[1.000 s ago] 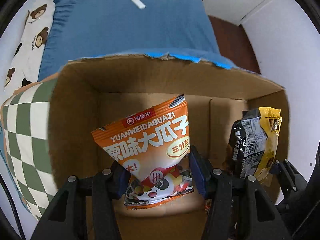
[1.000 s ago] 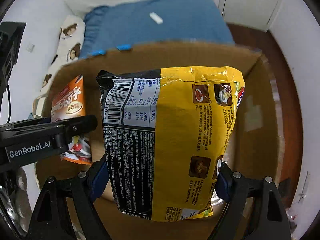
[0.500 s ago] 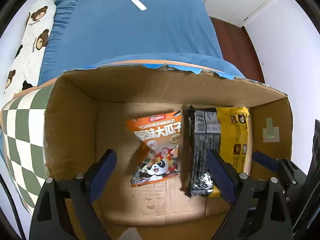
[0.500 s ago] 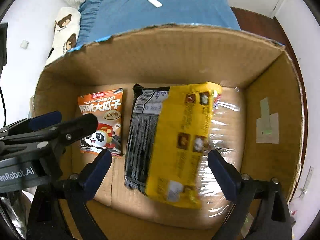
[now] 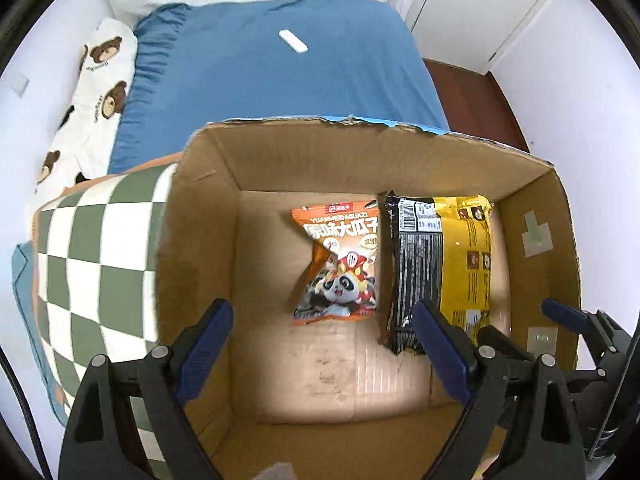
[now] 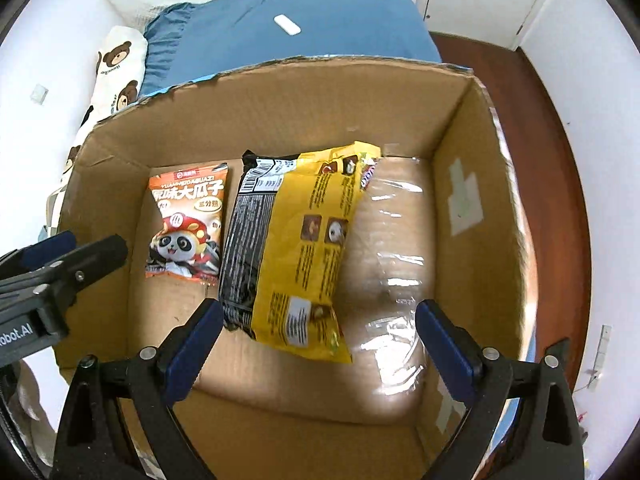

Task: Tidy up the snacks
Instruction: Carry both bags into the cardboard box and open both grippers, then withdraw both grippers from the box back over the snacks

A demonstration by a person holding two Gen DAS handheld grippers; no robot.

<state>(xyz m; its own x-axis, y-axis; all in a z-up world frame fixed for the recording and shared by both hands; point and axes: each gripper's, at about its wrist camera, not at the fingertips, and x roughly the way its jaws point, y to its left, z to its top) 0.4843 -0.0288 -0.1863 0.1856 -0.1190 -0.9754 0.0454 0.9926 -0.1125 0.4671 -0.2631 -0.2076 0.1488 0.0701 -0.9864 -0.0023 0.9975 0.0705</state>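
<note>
Now both my grippers hang above the cardboard box (image 6: 472, 128), and neither one holds anything. My left gripper (image 5: 320, 344) has its blue pads spread wide with only the box floor between them, and my right gripper (image 6: 316, 340) is spread in the same way over the near half of the box. Two snacks lie flat on the bottom. The orange sunflower seed bag (image 5: 340, 264) with the panda picture rests at about 12 o'clock from my left gripper, and the yellow and black noodle packet (image 6: 296, 248) lies just beside it on its right side; their long edges look to be touching or almost touching, I cannot tell which. From my right gripper the noodle packet is at 12 o'clock and the seed bag at about 10 o'clock. Some clear plastic film (image 6: 396, 272) covers the box floor at 2 o'clock from my right gripper, next to the noodle packet. The box stands against a green and white checkered cushion (image 5: 96, 264), and behind it is a blue bed sheet (image 5: 280, 80) with a small white object (image 5: 293, 41) on it. I judge that these two snacks are already put in place, side by side and tidy. Whether more snacks wait outside the box I cannot see, so I cannot say how much is left; if some remain, the right part of the box has room for them.
</note>
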